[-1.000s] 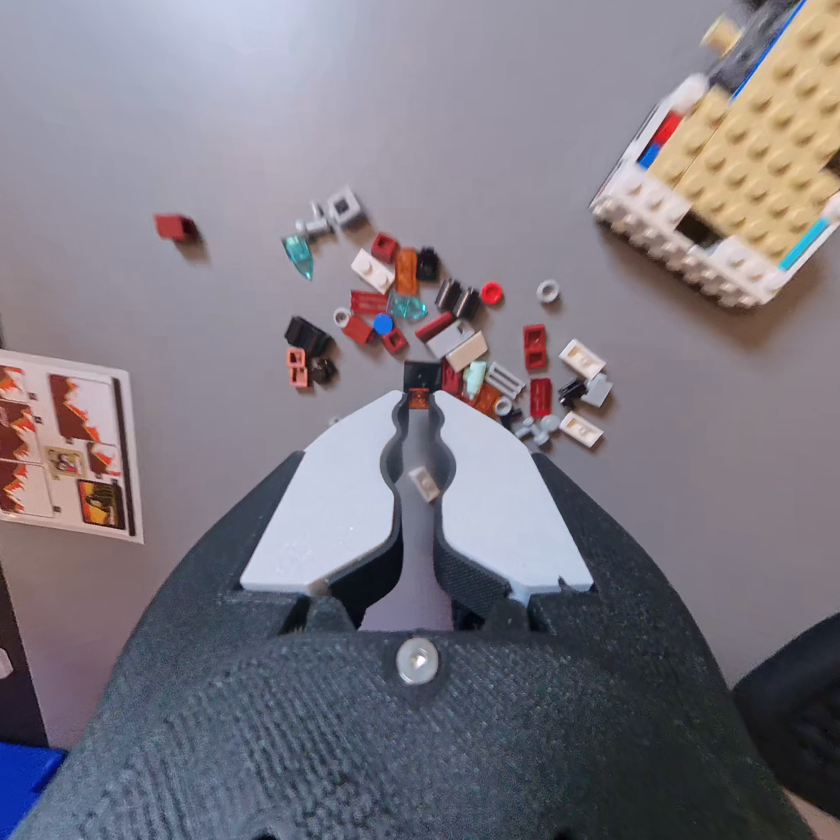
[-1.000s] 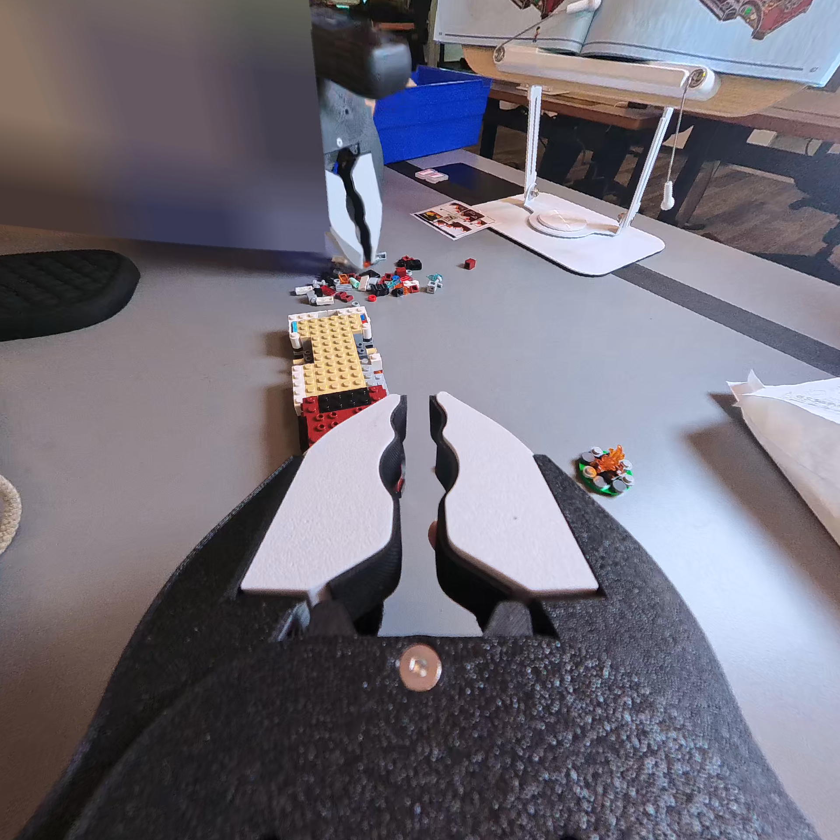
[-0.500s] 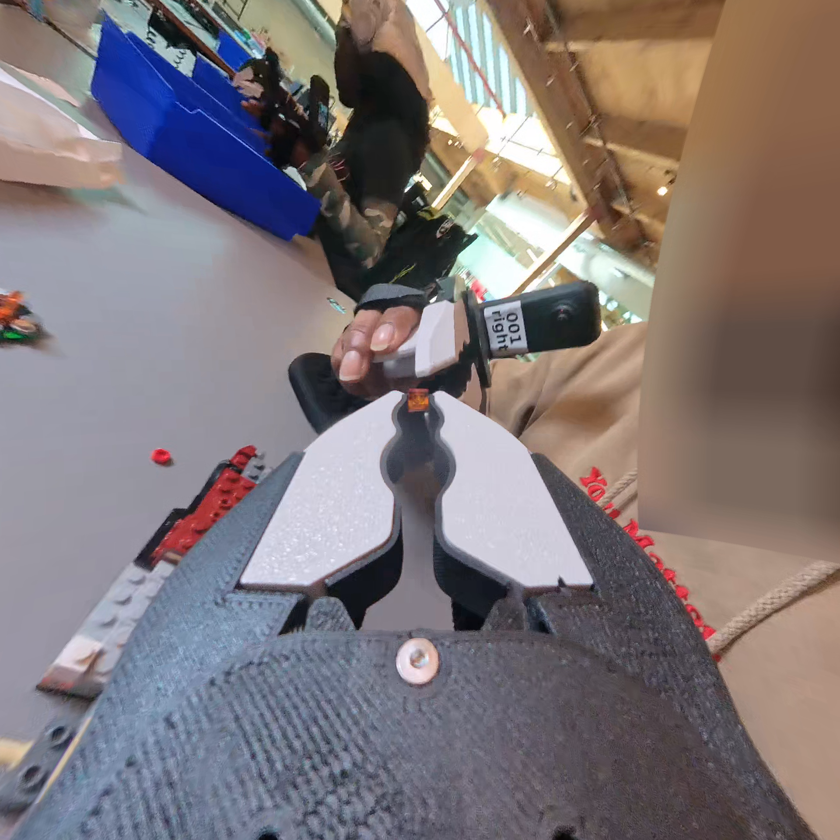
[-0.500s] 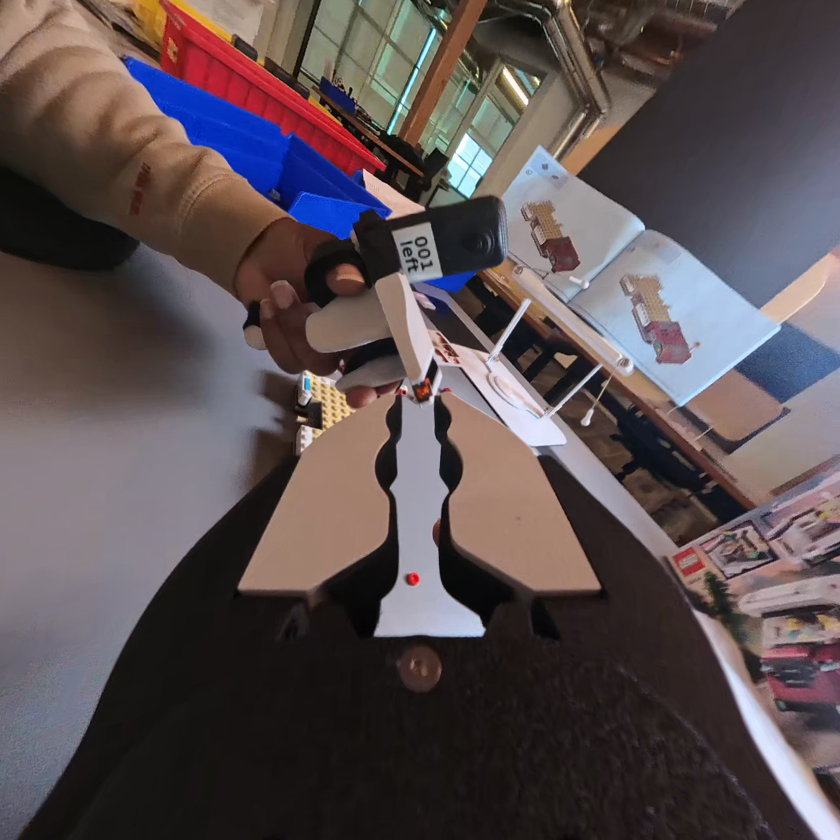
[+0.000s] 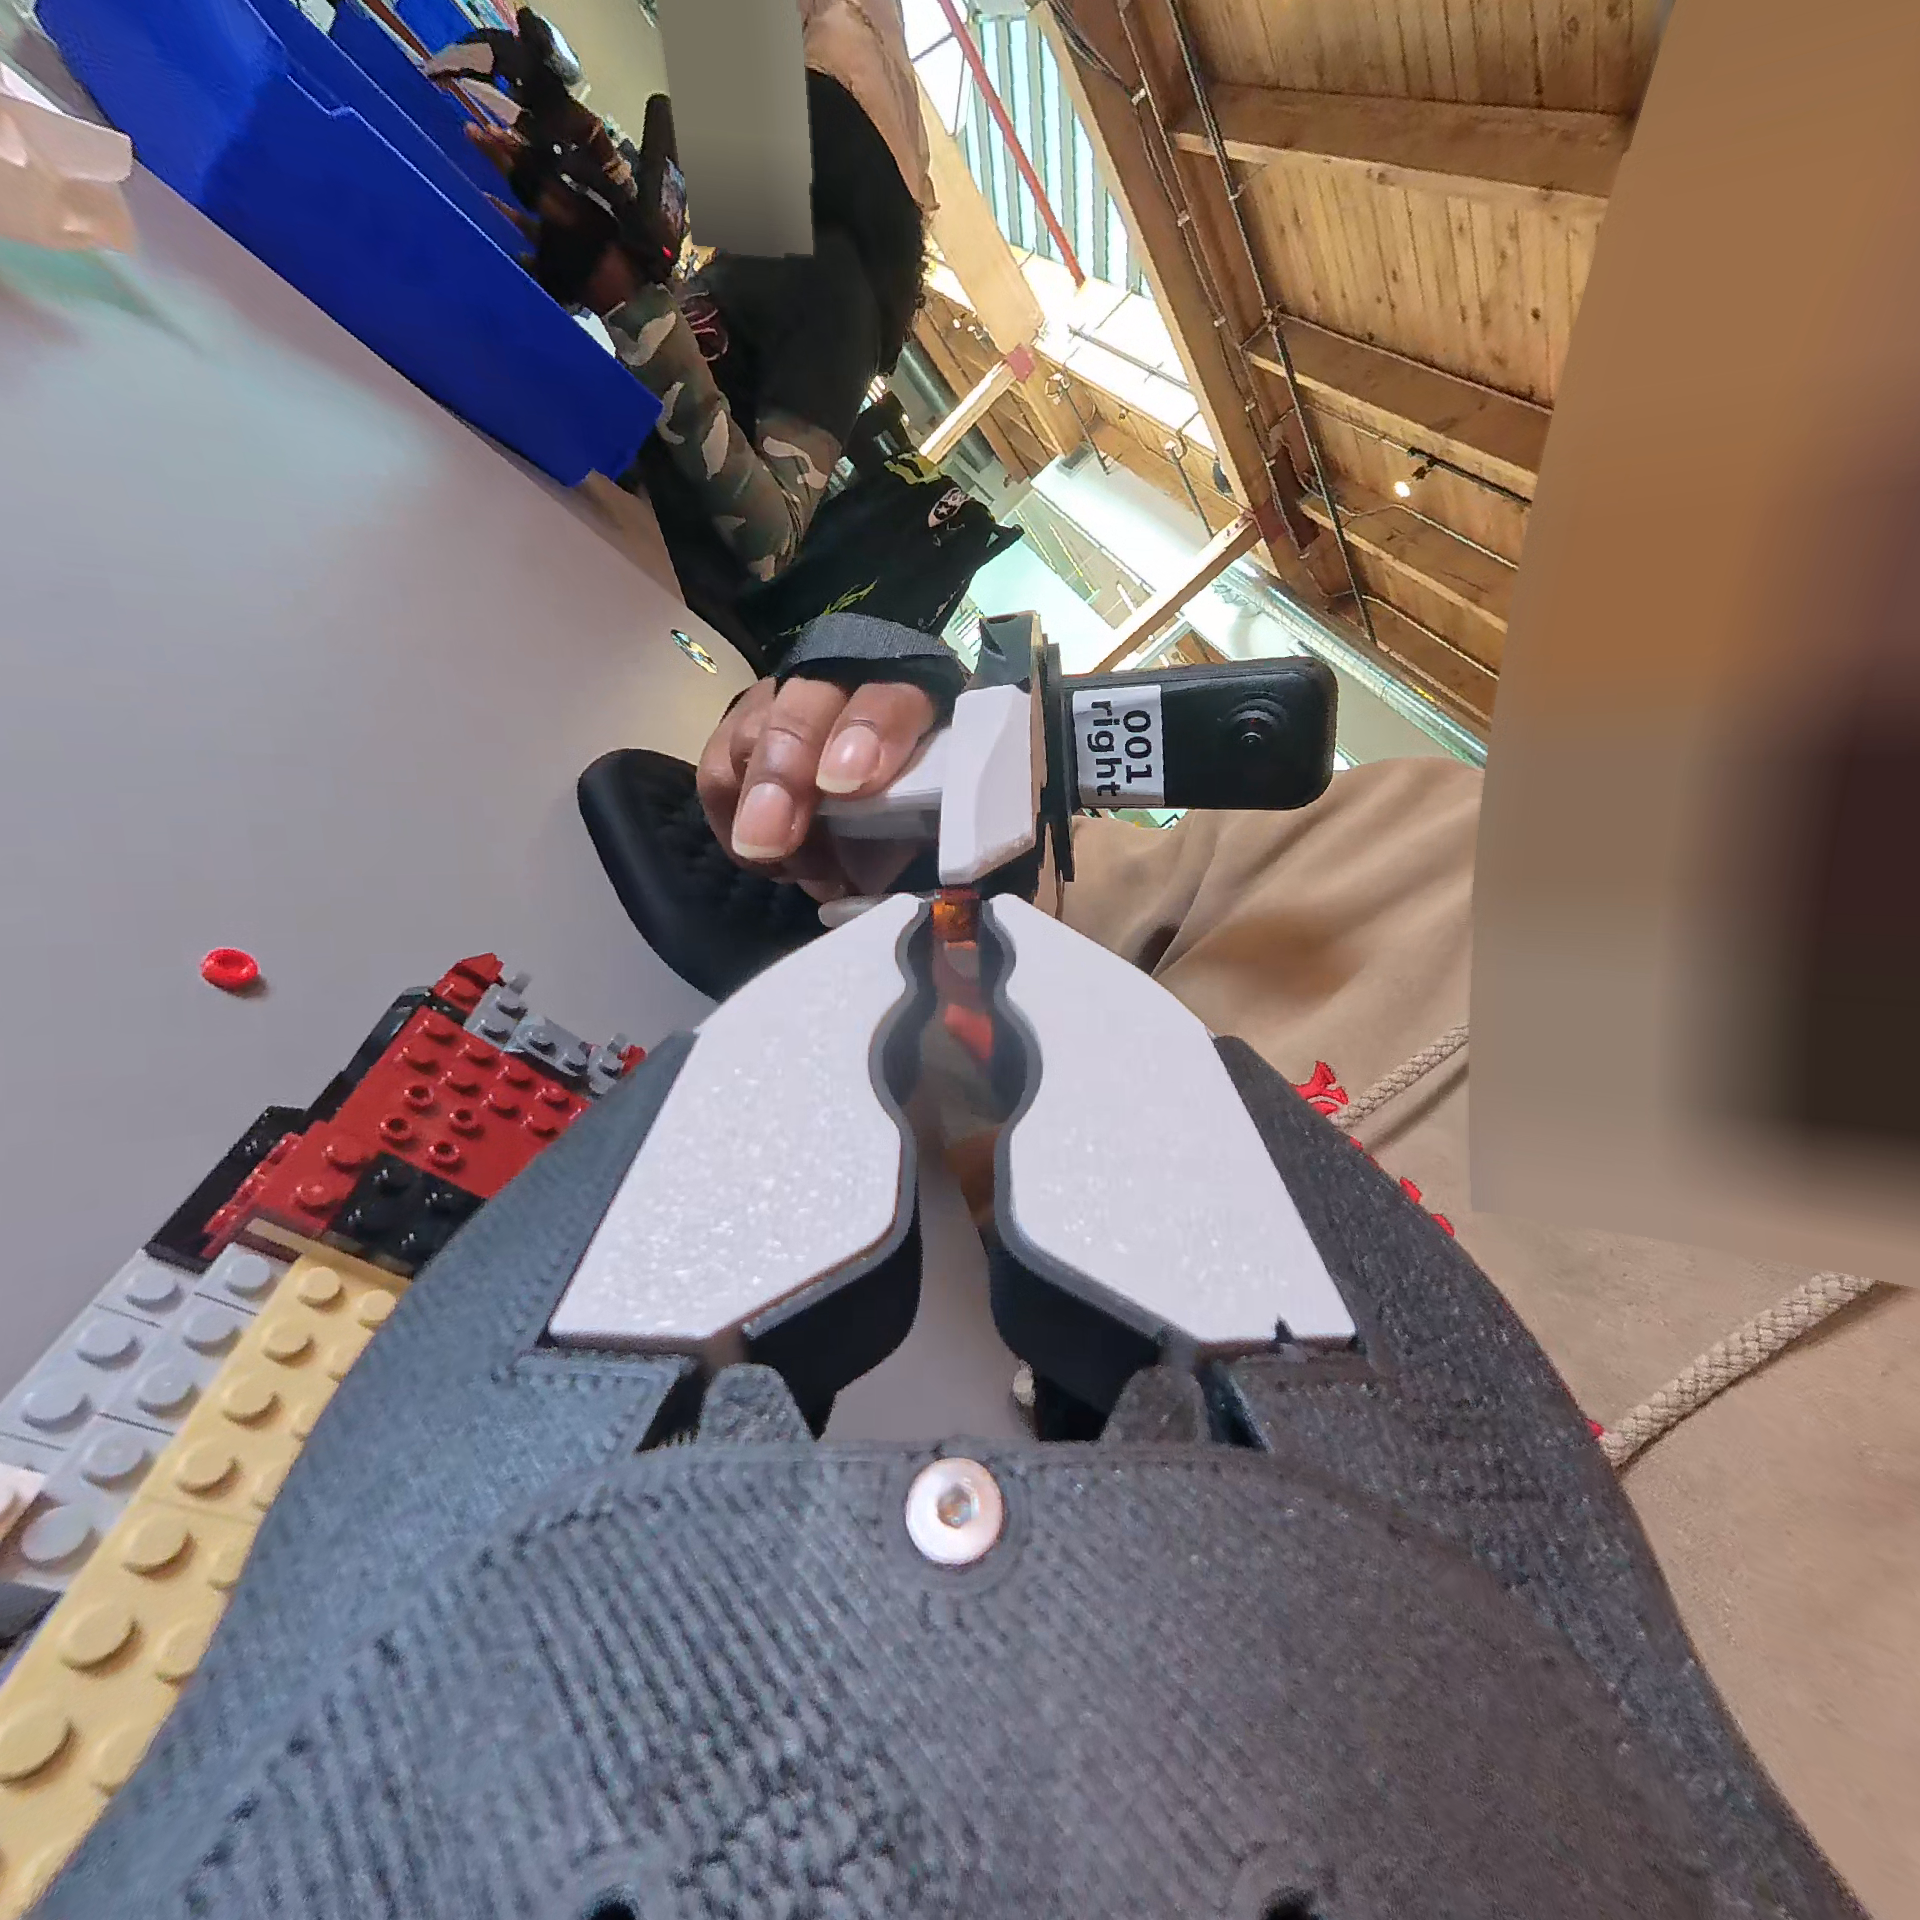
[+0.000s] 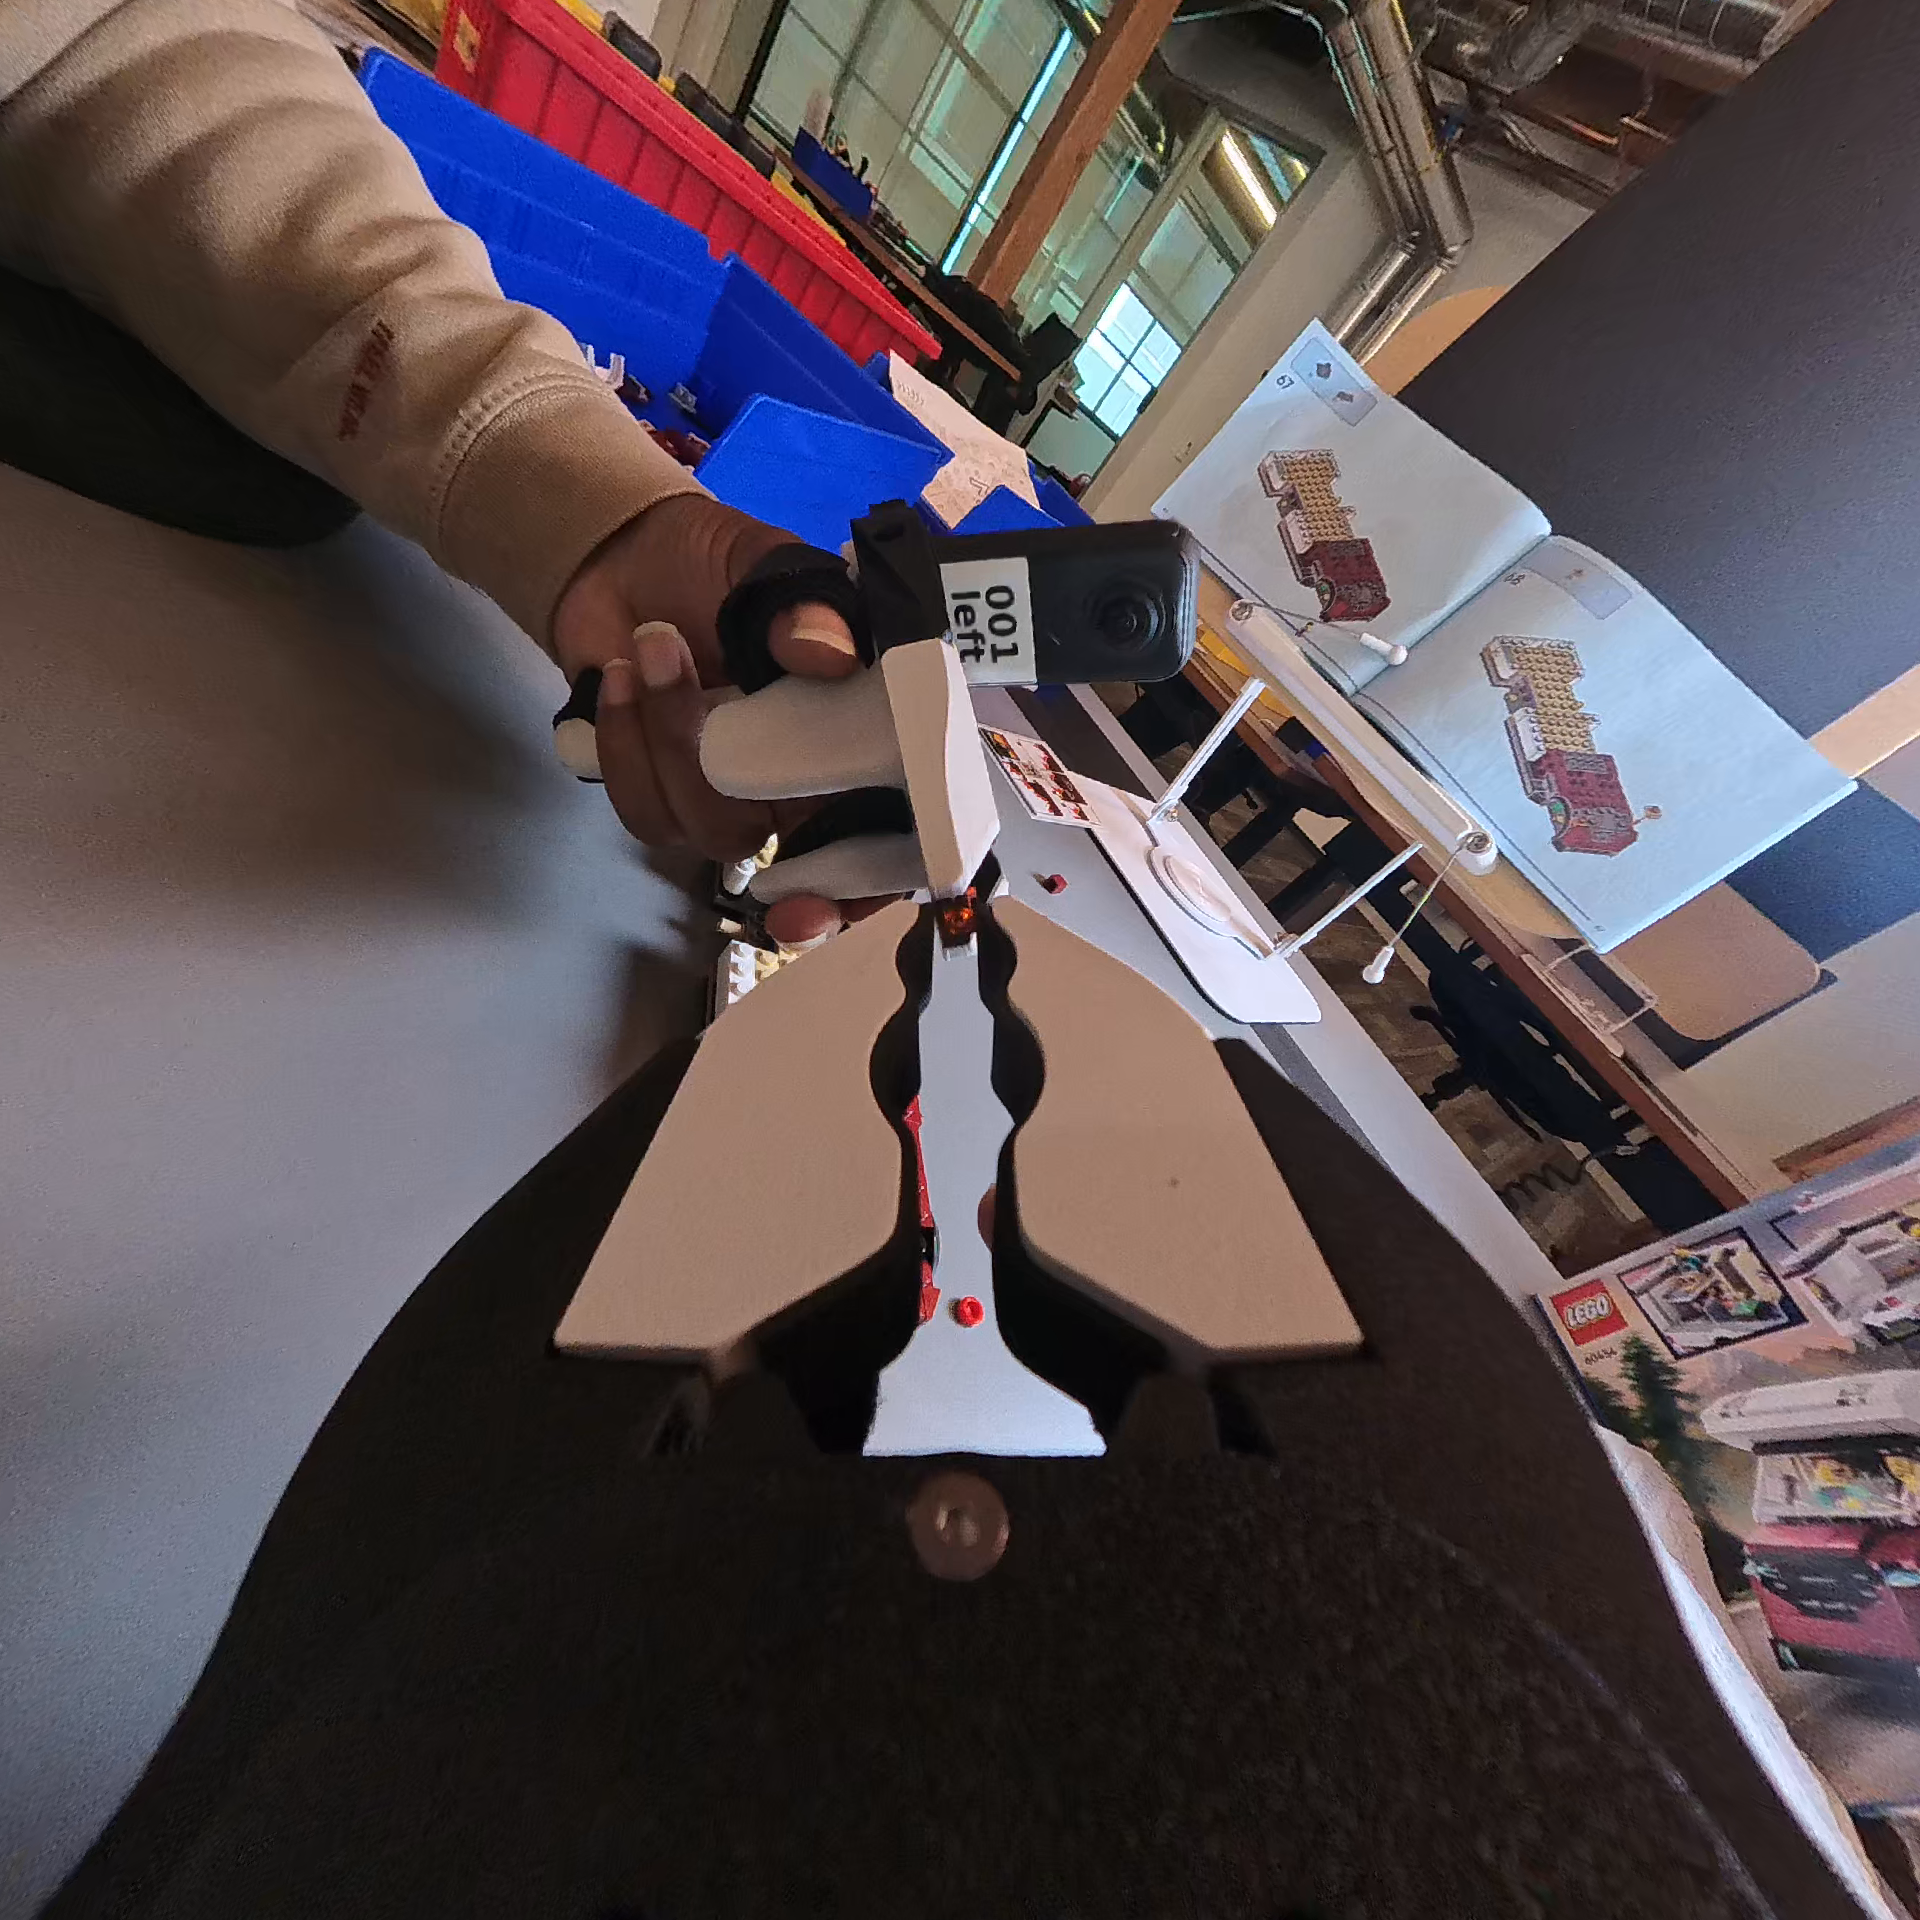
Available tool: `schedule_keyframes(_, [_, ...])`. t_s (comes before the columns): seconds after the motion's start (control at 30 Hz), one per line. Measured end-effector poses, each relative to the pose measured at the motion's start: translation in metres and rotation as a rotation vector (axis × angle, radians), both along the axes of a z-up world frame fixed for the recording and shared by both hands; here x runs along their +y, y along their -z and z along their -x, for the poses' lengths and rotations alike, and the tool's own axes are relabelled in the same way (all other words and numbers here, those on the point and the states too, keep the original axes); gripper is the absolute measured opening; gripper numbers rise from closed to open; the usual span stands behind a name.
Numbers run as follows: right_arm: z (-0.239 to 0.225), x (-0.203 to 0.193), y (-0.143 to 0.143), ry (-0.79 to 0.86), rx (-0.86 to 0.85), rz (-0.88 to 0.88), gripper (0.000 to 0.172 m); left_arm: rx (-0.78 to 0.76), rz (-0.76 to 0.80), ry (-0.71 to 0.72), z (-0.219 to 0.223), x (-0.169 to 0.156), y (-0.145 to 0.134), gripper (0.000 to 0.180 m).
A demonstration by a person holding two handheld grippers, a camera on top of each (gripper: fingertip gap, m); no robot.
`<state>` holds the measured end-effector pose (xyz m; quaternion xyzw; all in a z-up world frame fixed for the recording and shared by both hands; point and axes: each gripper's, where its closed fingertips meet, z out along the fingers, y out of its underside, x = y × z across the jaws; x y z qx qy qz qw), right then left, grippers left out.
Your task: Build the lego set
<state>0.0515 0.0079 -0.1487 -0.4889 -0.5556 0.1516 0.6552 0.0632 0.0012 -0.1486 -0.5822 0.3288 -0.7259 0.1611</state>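
Note:
My left gripper (image 5: pixel 954 916) is lifted off the grey table (image 5: pixel 260 675) and is shut on a small translucent orange brick (image 5: pixel 952 927) at its fingertips. My right gripper (image 5: pixel 972 879) meets it tip to tip from above in the left wrist view. In the right wrist view, my right gripper (image 6: pixel 956 923) is closed on the same orange brick (image 6: pixel 957 918), with the left gripper (image 6: pixel 948 831) coming in from above. Both grippers hold the piece between them in the air. A hand (image 5: pixel 800 769) grips each handle.
A brick model with red (image 5: pixel 447 1122) and tan (image 5: pixel 208 1455) plates lies on the table below left. A red round stud (image 5: pixel 229 968) lies loose. Blue bins (image 6: pixel 810 457), an open booklet on a stand (image 6: pixel 1507 675), a sticker sheet (image 6: pixel 1039 774) and a set box (image 6: pixel 1766 1455) are nearby. Only a small space, under 4 cm, lies between the two pairs of fingers.
My left gripper lifted the orange brick from the loose pile and swung up toward the right gripper. The right gripper rose, opened wider, then closed on the same brick.

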Motion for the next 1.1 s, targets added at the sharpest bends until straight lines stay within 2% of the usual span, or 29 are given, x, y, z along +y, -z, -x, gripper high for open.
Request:
schedule_keyframes(0.3, [0.001,0.0,0.004,-0.008,-0.025,-0.004,0.01,0.021,0.055,0.032,0.0,-0.001,0.005,0.008])
schedule_keyframes(0.6, [0.002,-0.002,0.007,-0.036,-0.04,0.06,0.008,0.044,0.029,0.039,0.001,-0.004,0.007,0.008])
schedule_keyframes(0.63, [-0.002,0.001,0.007,-0.029,-0.041,0.097,0.008,0.061,-0.015,0.019,0.001,-0.001,0.008,0.014])
schedule_keyframes(0.7, [-0.015,0.018,0.015,0.026,-0.099,0.214,0.008,0.14,-0.202,-0.057,0.004,0.01,0.013,0.023])
schedule_keyframes(0.8, [-0.041,0.049,0.04,0.149,-0.253,0.396,0.008,0.392,-0.633,-0.152,0.013,0.03,0.039,0.032])
schedule_keyframes(0.87, [-0.045,0.056,0.054,0.155,-0.327,0.539,0.008,0.557,-0.842,-0.108,0.019,0.031,0.061,0.045])
schedule_keyframes(1.0, [-0.041,0.05,0.073,0.1,-0.468,0.809,0.008,0.679,-0.904,-0.066,0.023,0.031,0.083,0.065])
schedule_keyframes(1.1, [-0.035,0.043,0.077,0.066,-0.542,0.92,0.008,0.756,-0.994,-0.048,0.03,0.036,0.094,0.072])
